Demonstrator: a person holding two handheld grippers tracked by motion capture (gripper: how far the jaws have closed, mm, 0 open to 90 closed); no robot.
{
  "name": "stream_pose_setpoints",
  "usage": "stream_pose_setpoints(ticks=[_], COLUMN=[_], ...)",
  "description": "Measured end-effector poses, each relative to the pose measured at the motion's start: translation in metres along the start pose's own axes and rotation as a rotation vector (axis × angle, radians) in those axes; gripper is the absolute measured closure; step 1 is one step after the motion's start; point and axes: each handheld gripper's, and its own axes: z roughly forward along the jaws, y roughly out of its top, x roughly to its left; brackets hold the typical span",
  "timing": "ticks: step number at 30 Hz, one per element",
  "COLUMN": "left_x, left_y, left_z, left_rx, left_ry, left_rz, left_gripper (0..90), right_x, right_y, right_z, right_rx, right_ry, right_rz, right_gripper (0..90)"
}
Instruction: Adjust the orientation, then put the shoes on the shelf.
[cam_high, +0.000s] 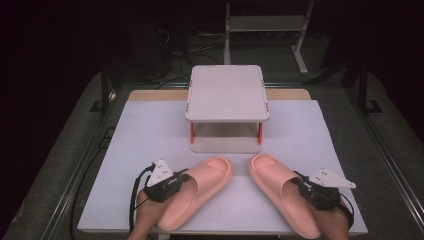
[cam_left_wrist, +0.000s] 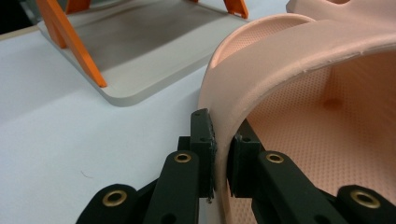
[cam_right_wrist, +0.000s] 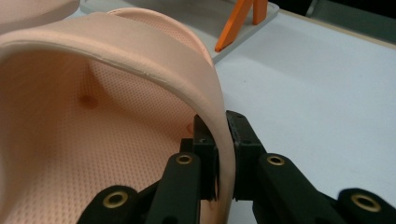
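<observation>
Jaws of my left gripper (cam_left_wrist: 219, 156) clamp the strap edge of the left pink slipper (cam_high: 192, 192); my right gripper (cam_right_wrist: 223, 156) pinches the right pink slipper (cam_high: 282, 195) likewise. Both slippers lie on the white table (cam_high: 150, 130), toes just before the small two-tier rack (cam_high: 227, 92).

Gripper: right gripper (cam_right_wrist: 223, 154) rises from the bottom edge, its black jaws pinched on a thin pink wall
Held thing: pink slipper (cam_right_wrist: 93, 140), gripped at the outer end of its arched strap (cam_right_wrist: 154, 60), one pad inside the strap and one outside
Slipper inside: dotted footbed, with a small round dimple near the far end
Surface: white table (cam_right_wrist: 327, 107) to the right of the slipper
Beyond: grey base board (cam_right_wrist: 243, 28) with orange posts (cam_right_wrist: 233, 23), probably a small rack
Top left corner: a second pink shape (cam_right_wrist: 32, 11), cut off by the edge
</observation>
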Motion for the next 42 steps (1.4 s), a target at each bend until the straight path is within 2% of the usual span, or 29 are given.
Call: stream_pose_setpoints(ticks=[11, 17, 32, 42], left_x=[0.009, 0.008, 0.008, 0.008], left_y=[0.005, 0.009, 0.016, 0.023], left_z=[-0.017, -0.023, -0.034, -0.044], left_rx=[-0.077, -0.109, -0.147, -0.195], left_ry=[0.005, 0.018, 0.031, 0.046], left_rz=[-0.046, -0.036, -0.025, -0.031], left_gripper=[82.5, 82.4, 82.4, 82.4], right_x=[0.0, 0.002, 0.001, 0.011], right_y=[0.004, 0.007, 0.01, 0.023], right_z=[-0.012, -0.017, -0.026, -0.033], right_rx=[-0.071, -0.113, -0.163, -0.218], right_ry=[-0.012, -0.019, -0.034, -0.062], right_rz=[0.026, 0.031, 0.054, 0.02], right_gripper=[82.8, 82.8, 82.8, 82.8])
